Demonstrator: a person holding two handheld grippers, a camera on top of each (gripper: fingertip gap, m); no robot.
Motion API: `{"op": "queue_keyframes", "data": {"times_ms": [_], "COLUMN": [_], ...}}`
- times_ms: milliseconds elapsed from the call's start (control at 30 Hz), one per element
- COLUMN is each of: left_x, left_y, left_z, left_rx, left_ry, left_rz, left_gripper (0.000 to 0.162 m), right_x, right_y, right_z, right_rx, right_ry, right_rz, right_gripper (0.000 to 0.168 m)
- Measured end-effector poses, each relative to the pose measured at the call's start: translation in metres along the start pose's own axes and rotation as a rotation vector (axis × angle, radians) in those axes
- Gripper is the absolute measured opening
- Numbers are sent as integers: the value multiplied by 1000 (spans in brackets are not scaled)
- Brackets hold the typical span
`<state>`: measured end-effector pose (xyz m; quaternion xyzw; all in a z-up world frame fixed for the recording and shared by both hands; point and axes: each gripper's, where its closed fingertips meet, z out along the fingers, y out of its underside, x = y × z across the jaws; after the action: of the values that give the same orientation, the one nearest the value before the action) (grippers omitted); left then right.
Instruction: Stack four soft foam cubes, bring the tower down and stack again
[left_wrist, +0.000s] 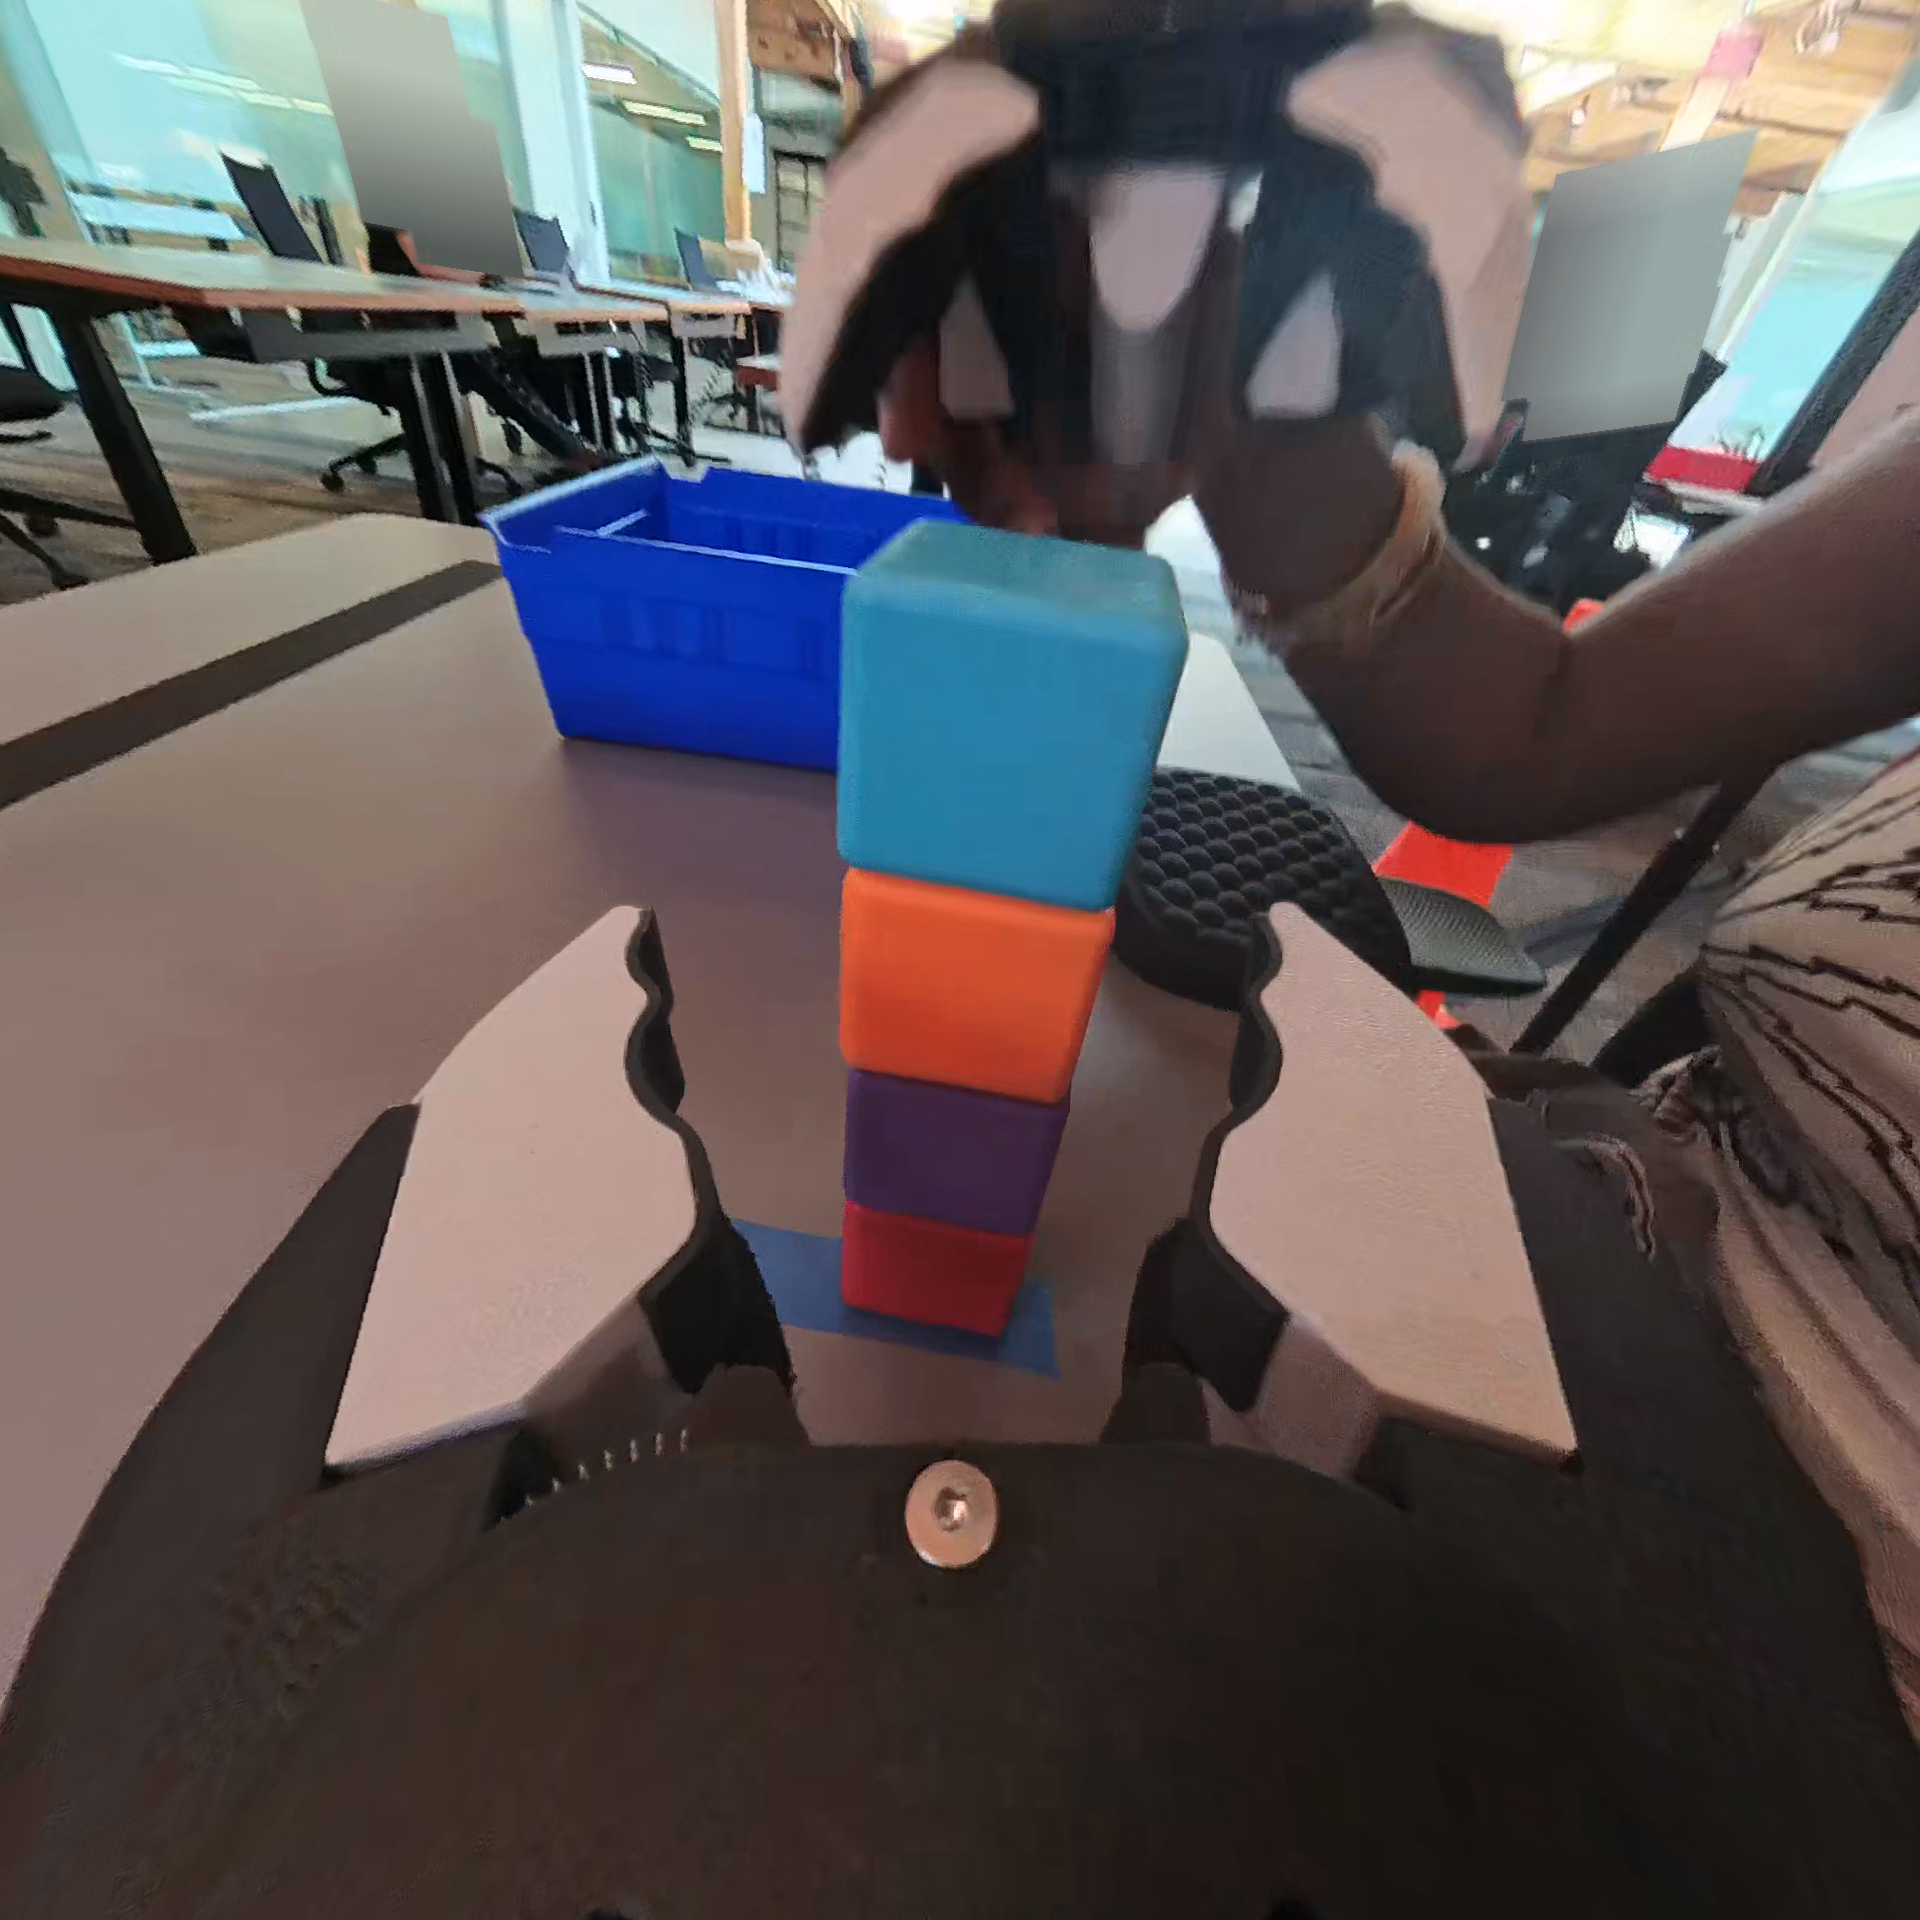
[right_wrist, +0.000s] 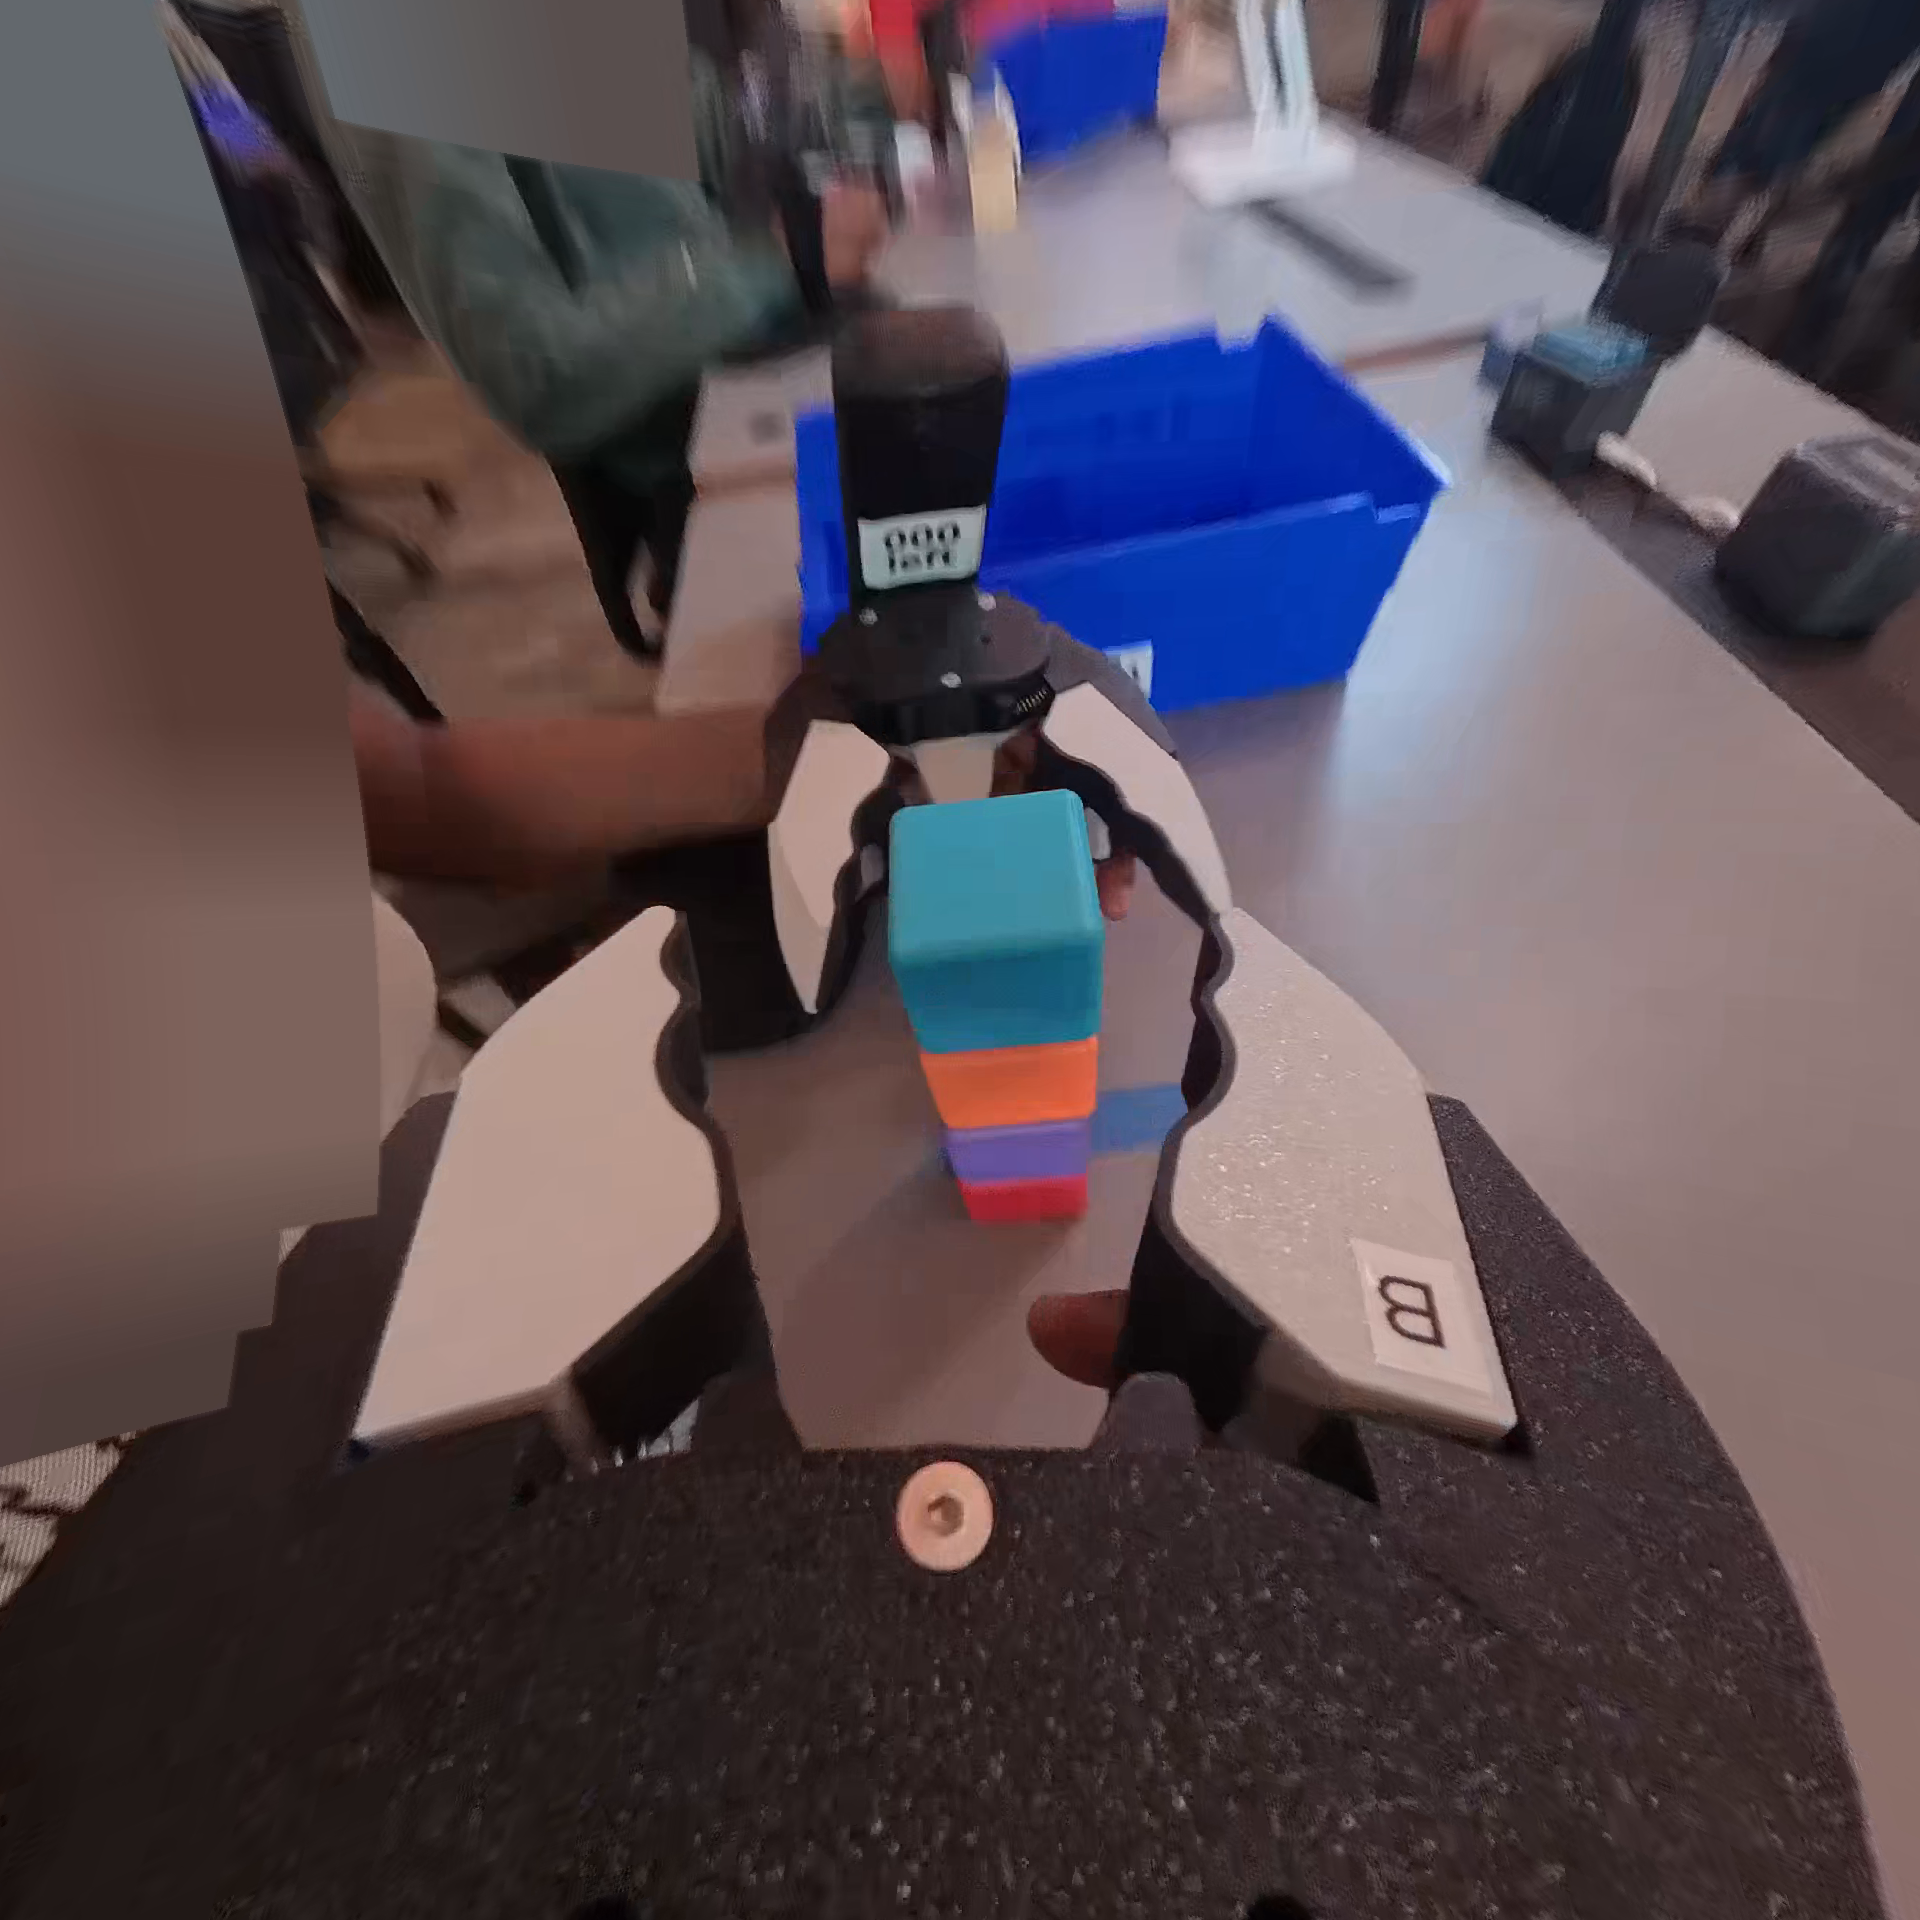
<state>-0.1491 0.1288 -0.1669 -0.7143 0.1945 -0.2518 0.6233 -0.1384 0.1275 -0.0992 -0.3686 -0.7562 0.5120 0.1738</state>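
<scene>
On the grey table (left_wrist: 312, 883), a blue bin (left_wrist: 665, 634) is being seen at the left, and just right of it a tower is standing on a patch of blue tape (left_wrist: 1023, 1351): red cube (left_wrist: 930, 1273) at the bottom, then purple cube (left_wrist: 951, 1153), orange cube (left_wrist: 966, 982) and teal cube (left_wrist: 1003, 717) on top. The left gripper (left_wrist: 951, 956) is being held level with the tower, its jaws spread wide and touching nothing. The right gripper (right_wrist: 945, 961) is being held above and behind the tower, jaws likewise spread and apparently empty, though blurred.
</scene>
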Motion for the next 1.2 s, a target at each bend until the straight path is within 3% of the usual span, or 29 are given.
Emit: {"op": "queue_keyframes", "data": {"times_ms": [133,267,333,533,633,733,800,900,967,1067,1200], "left_x": [3,3,3,3,4,5,4,4,4,4,5], "left_y": [11,13,13,13,15,15,15,15,15,15,16], "left_z": [11,11,11,13,15,15,15,15,16,16,17], "left_rx": [-57,-62,-71,-93,-115,-116,-115,-115,-114,-114,-128], "left_ry": [6,24,19,7,6,-7,-10,-9,-7,-9,-20], "left_rz": [29,8,23,24,52,62,67,72,69,74,93], "left_gripper": [90,52,51,50,50,50,50,50,50,50,50], "right_x": [-1,2,10,14,22,42,75,137,162,191,219], "right_y": [1,11,17,15,3,-24,-27,12,56,119,178], "right_z": [10,24,28,27,14,-25,-70,-164,-211,-235,-234], "right_rx": [-358,-571,-635,-553,-415,-212,-141,-197,-258,-292,-358], "right_ry": [58,82,127,111,145,272,492,953,1113,1133,1115], "right_rz": [-105,-174,-202,-181,-117,-38,24,163,306,509,629], "right_gripper": [83,67,50,46,46,46,46,46,46,46,46]}}
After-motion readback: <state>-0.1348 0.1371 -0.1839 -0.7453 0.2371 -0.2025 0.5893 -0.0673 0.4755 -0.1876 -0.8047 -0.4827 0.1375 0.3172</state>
